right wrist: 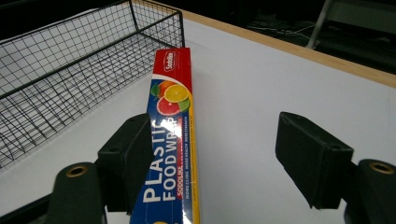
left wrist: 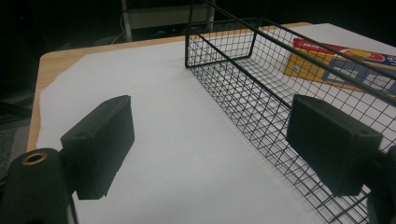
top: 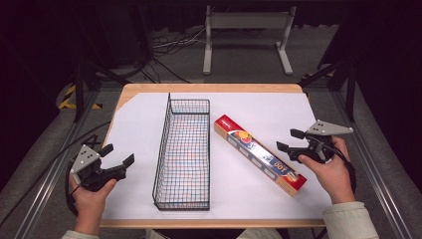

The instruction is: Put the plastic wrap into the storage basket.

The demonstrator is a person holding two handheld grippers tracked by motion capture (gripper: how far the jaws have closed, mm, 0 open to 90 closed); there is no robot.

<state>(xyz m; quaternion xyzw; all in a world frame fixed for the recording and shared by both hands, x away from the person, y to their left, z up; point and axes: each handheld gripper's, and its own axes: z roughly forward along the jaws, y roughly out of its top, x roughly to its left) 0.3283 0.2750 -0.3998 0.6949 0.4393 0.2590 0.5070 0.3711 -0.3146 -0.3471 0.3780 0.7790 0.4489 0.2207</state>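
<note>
White paper covers most of a wooden table (top: 130, 90) set in a dark room, with cables and a metal stand on the floor beyond its far edge. Near the middle of the tabletop stands a long black wire basket (top: 182, 154), empty, running from the near edge toward the far one. To its right lies a box of plastic food wrap (top: 259, 155), flat on the paper and slanted, its red end near the basket and its other end toward the near right corner. The right gripper (top: 287, 140) hovers just beside the box on the right, jaws wide apart; in the right gripper view the box (right wrist: 173, 140) runs past one jaw, partly in front of it, and nothing is clamped. The left gripper (top: 119, 155) sits near the left edge, also spread wide and holding nothing, with the basket (left wrist: 261, 84) ahead of it to one side. Judging by this layout, the job is likely to put the box into the basket, and it has barely begun: grasping, lifting and placing all remain.
</note>
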